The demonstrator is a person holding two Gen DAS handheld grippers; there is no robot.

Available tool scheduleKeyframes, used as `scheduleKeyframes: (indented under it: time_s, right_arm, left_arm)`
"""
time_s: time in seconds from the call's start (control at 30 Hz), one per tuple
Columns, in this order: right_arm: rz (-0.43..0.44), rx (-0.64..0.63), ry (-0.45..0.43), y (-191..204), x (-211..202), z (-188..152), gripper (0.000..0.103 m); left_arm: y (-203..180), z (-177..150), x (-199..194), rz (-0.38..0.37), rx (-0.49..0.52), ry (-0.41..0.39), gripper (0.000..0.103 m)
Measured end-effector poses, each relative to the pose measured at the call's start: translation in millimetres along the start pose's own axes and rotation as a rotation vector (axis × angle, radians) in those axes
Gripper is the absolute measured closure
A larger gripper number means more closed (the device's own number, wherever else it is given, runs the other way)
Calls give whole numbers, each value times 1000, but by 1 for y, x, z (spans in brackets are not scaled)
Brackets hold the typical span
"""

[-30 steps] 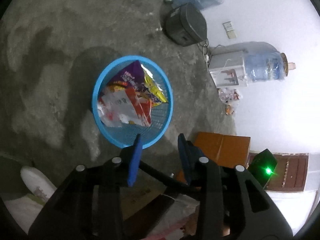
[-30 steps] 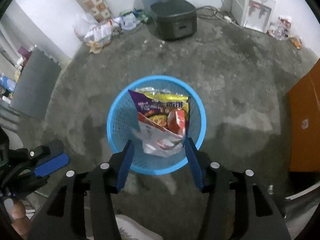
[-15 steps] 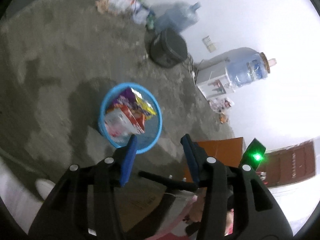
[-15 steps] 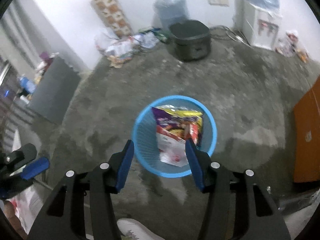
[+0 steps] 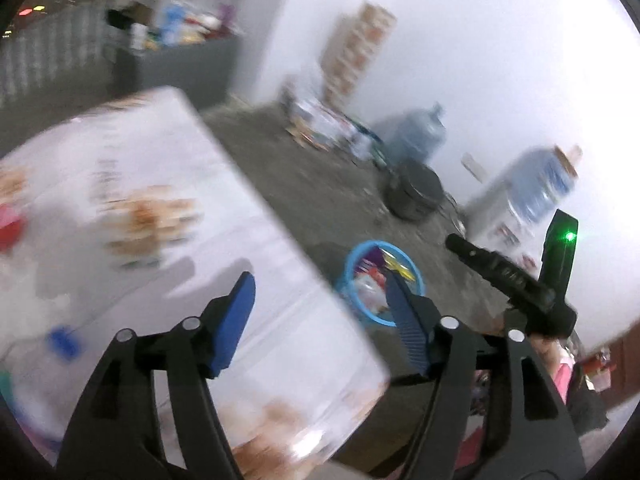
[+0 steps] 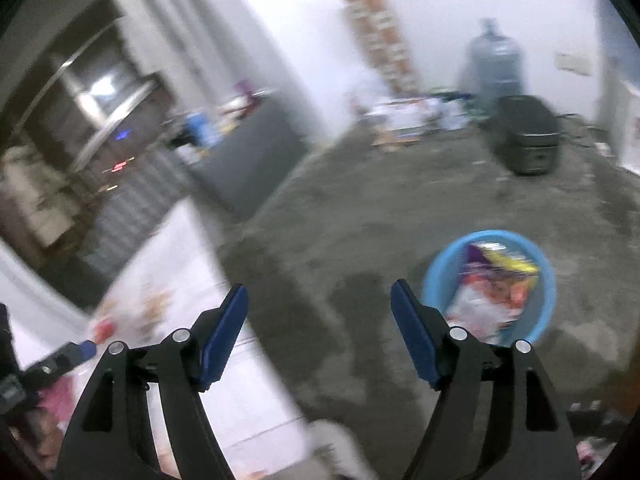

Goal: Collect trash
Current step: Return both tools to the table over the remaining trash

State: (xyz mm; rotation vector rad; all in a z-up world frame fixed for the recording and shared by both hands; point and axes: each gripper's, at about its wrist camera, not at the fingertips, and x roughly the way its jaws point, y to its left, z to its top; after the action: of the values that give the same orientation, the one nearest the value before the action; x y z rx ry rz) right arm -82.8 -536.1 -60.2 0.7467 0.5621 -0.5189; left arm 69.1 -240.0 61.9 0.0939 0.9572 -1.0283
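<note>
A white table [image 5: 120, 208] is filling the left of both wrist views, its top blurred and dotted with small items that cannot be made out, among them something red [image 5: 10, 230] and something blue [image 5: 62, 346]; these are probably the next scraps to gather, which would explain why both grippers are pointing towards it rather than down at the floor. On the bare concrete floor [image 6: 380, 216], just beside the table's corner, a blue basket [image 6: 434, 276] is standing upright, seemingly placed within easy reach of the table so that each piece needs only a short carry. It is looking well filled: crumpled snack wrappers [image 6: 492, 280] in purple, yellow, white and orange-red are rising to its rim, loose and light, likely to spring back if more is pushed on top. The left gripper [image 5: 320, 320] is hanging over the table edge with its blue fingers [image 5: 236, 312] spread wide and nothing between them. The right gripper [image 6: 318, 330] is likewise carrying nothing, jaws wide apart, with the basket showing just past its right-hand finger. Against the far wall a dark round appliance [image 6: 524, 140] and a large water bottle [image 6: 494, 64] are sitting well apart from the basket.
</note>
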Motion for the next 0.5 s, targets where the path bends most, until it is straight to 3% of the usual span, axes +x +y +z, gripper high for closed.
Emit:
scheduleKeyframes:
  time_s: [0.2, 0.27, 0.37, 0.5]
  right_arm:
    - [244, -90, 158, 85, 17, -29, 31]
    - [317, -122, 220, 117, 27, -45, 31]
    - [409, -160, 324, 163, 45, -71, 31]
    - [479, -200, 460, 221, 65, -111, 31]
  left_arm:
    - [91, -62, -128, 218, -103, -216, 35]
    - [115, -79, -154, 268, -143, -257, 35]
    - [157, -114, -183, 349, -229, -271, 35]
    - [201, -153, -189, 365, -372, -252, 38]
